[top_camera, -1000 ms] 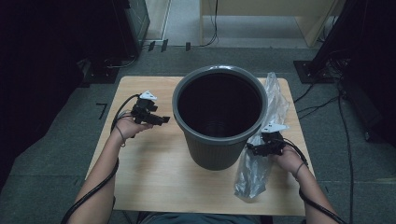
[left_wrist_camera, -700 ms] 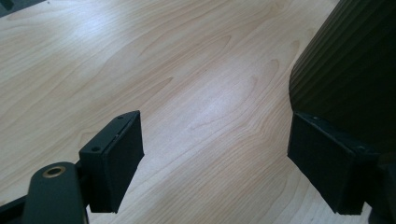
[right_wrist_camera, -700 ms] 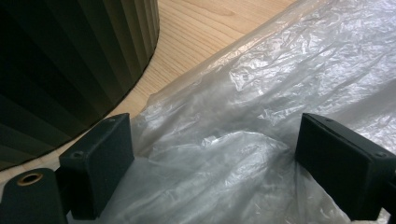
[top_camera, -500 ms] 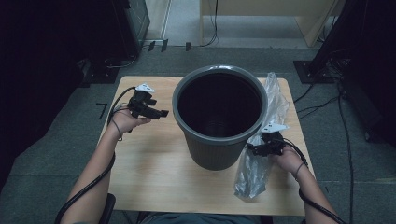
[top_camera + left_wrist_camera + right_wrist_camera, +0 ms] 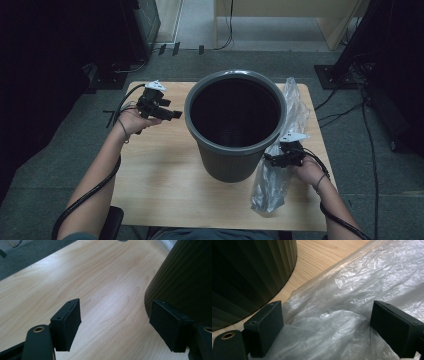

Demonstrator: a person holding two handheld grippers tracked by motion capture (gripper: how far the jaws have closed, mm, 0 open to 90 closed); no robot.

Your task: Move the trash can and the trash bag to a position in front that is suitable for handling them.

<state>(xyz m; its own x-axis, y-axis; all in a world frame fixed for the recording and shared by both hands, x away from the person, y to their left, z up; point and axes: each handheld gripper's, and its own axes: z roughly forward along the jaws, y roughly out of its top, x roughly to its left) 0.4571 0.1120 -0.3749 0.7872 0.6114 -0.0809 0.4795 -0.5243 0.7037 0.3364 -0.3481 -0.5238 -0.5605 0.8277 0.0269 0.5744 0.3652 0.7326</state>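
- Pale wood is the top of the bench [image 5: 165, 185], which carries everything; its near left part is bare, so the left arm has free room to move there.
- The dark grey bin [image 5: 235, 125] stands upright in the middle of the bench, a little toward the far edge, with its mouth open upward. It looks empty and unlined inside, so I judge it waits to receive a liner.
- The clear plastic bag [image 5: 280, 165] lies crumpled along the right edge of the bench, just beside the bin and touching its wall, from the far right corner down toward the near edge. It is kept close so that it can be lifted to the rim.
- The right hand-held gripper [image 5: 272, 159] rests low over the bag, between the bin and the right edge. Its jaws stand apart with the film [image 5: 342, 322] lying between them, not yet pinched.
- The left hand-held gripper [image 5: 176, 115] is held in the air left of the bin, pointing at its rim. Its jaws have just been closing slightly but stand wide apart, with nothing between them; the bin wall [image 5: 185, 277] is just beside one pad.
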